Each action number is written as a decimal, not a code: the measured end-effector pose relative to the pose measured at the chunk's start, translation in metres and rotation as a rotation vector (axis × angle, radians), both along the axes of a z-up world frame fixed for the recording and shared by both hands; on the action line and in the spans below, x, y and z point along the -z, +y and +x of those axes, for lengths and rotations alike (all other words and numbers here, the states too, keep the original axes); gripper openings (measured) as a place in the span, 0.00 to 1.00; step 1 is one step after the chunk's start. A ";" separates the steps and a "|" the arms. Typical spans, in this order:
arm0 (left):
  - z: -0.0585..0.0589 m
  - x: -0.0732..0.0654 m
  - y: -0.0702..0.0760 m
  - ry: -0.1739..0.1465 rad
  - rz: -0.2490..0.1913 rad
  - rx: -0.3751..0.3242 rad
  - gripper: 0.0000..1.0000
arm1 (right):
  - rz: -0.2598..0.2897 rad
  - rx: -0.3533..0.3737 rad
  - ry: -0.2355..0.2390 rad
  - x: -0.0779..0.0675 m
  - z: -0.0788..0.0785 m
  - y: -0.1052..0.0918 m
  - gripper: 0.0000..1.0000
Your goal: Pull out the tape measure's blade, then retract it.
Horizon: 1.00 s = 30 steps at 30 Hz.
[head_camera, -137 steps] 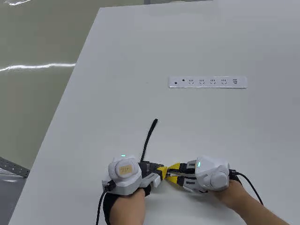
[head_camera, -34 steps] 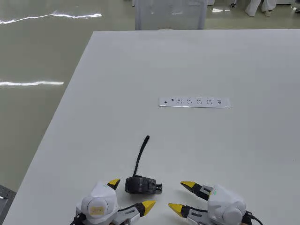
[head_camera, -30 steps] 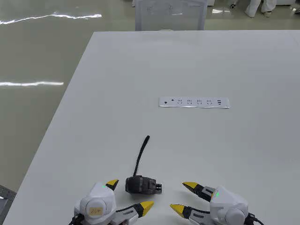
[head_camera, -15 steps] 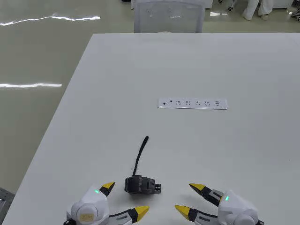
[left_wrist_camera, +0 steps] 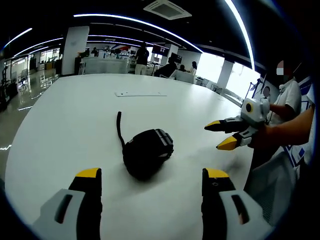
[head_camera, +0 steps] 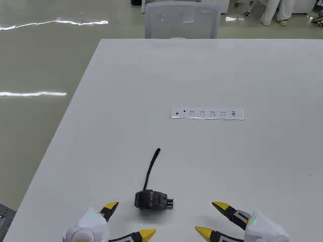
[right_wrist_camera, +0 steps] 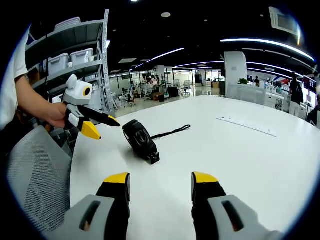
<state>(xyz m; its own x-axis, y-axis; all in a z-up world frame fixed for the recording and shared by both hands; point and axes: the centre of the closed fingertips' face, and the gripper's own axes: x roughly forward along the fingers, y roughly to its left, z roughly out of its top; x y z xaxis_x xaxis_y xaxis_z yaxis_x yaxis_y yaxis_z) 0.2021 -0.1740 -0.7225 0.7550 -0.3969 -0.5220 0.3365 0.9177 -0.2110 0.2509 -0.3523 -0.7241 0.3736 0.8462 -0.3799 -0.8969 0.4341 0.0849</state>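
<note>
Two-handedly easing back toward the bottom edge of the head view, keeping the left hand-held gripper and the right hand-held gripper spread wide, gripping nothing. Leaving the tape measure lying free at lower centre on the smooth, matte white table, blade seemingly wound back in, so probably finishing the task. Noting a compact, dark, rubbery-looking body, a thin limp strap trailing upward, a flat power strip lying beyond.

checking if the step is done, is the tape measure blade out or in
In. No blade runs out of the tape measure lying on the table; only its black strap trails from the case.
</note>
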 end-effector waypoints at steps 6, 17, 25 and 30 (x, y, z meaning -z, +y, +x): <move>-0.009 -0.002 0.002 -0.004 -0.026 0.011 0.81 | 0.000 0.008 0.000 -0.005 -0.004 -0.009 0.52; -0.022 -0.005 0.011 -0.001 -0.025 0.030 0.81 | -0.010 0.027 -0.003 -0.010 -0.012 -0.026 0.54; -0.029 -0.006 0.018 0.007 -0.039 0.026 0.81 | -0.012 0.044 -0.003 -0.015 -0.017 -0.034 0.56; -0.034 -0.007 0.025 0.007 -0.045 0.015 0.81 | -0.010 0.055 -0.006 -0.018 -0.020 -0.039 0.58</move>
